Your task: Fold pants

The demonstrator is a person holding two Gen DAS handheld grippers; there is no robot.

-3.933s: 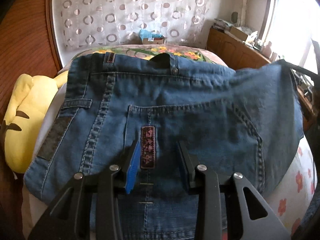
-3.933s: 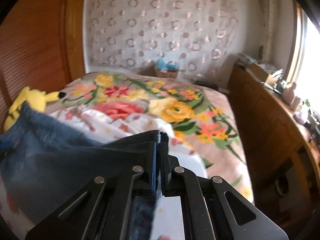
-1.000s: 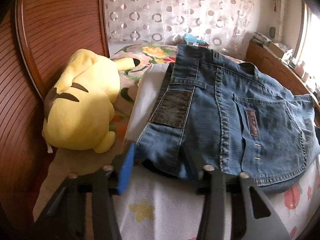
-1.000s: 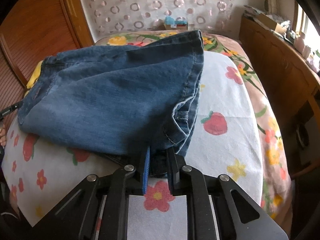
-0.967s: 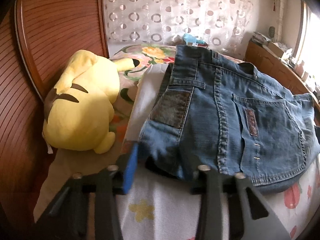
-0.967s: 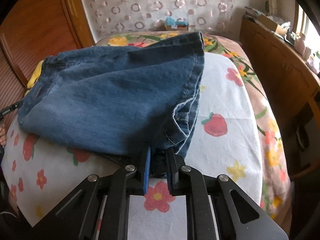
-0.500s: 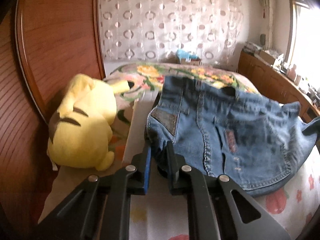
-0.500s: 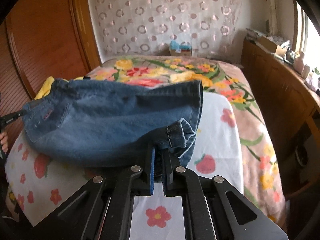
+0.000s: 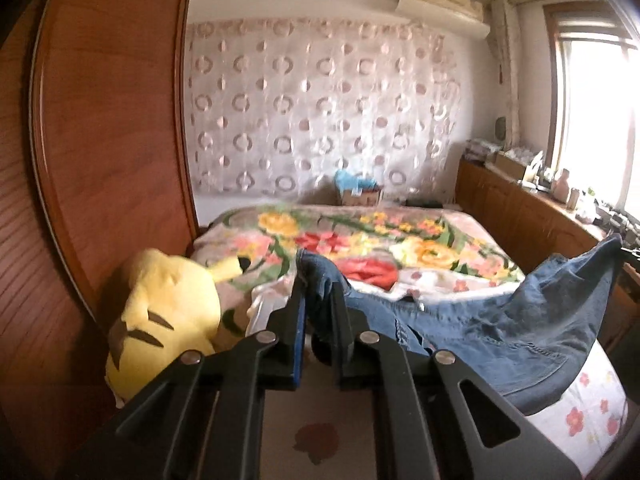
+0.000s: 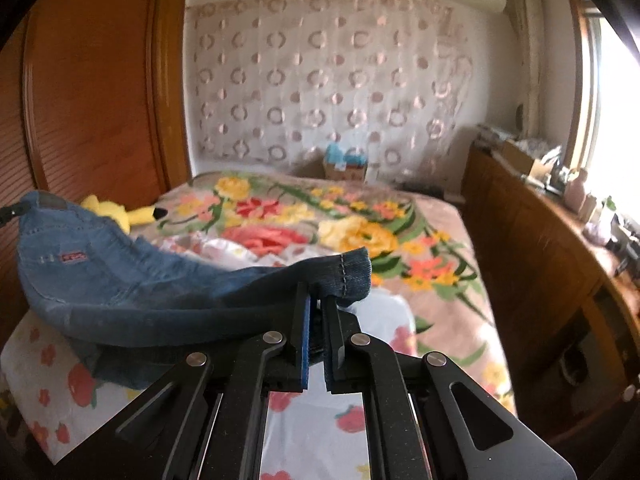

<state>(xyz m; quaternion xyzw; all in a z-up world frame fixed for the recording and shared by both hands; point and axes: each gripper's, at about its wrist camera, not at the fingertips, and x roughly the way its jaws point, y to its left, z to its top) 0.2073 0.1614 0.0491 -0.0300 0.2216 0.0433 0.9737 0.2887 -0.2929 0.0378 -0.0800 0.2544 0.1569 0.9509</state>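
The left tongs point(image 9: 320, 308) have just been closing and now pinch one corner of the folded jeans point(image 9: 500, 332). The right tongs point(image 10: 316, 312) are clamped on the opposite end, beside a stitched hem. Between the two grips the denim bundle hangs in a shallow sag, lifted off the strawberry-print sheet point(image 10: 312, 420) of the bed. The jeans look already doubled over, with layers showing at both grips, so at least one more fold, or carrying and laying the bundle down, probably remains. A yellow plush toy point(image 9: 160, 320) lies close on the left against the wooden headboard point(image 9: 100, 160). The floral blanket point(image 10: 320, 220) covers the far bed, and a wooden cabinet point(image 10: 540, 260) runs along the right.
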